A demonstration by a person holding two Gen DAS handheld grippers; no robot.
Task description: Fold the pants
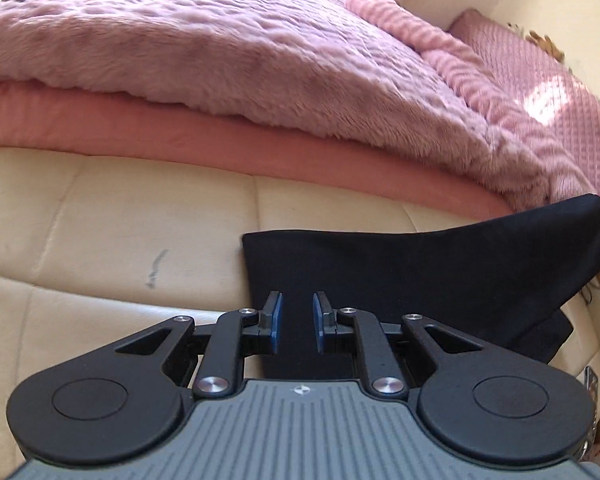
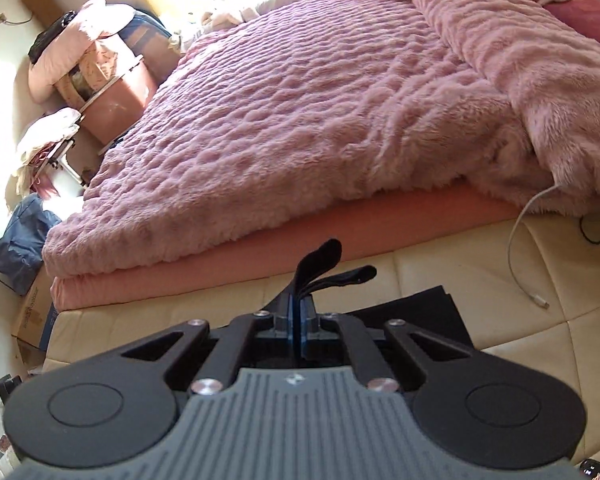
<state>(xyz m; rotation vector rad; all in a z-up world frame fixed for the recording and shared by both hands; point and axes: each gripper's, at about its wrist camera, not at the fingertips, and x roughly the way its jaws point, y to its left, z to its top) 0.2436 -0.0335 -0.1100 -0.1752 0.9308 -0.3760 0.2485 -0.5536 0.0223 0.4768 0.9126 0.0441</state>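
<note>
One corner of the black pants point(image 1: 440, 280) is pinched up at the far right of the left wrist view, and the rest sags from there down onto the cream leather bed edge point(image 1: 100, 220), just near of the salmon sheet point(image 1: 180, 128) and the fluffy pink blanket point(image 1: 220, 52).

The step in hand looks like carrying a held edge across to make a fold. To do it well, the lifted corner should travel level and taut over the cloth lying flat, so the layers land edge on edge without a bunched crease; the free gripper could pin the resting part so it does not drag along.

The right gripper point(image 2: 300, 312) is clamped tight on a bunch of black fabric that sticks out in two loops beyond its blue pads, and it tips downward towards the bed edge. The left gripper point(image 1: 298, 316) also tips downward over the pants, its pads standing apart with nothing pressed between them.
</note>
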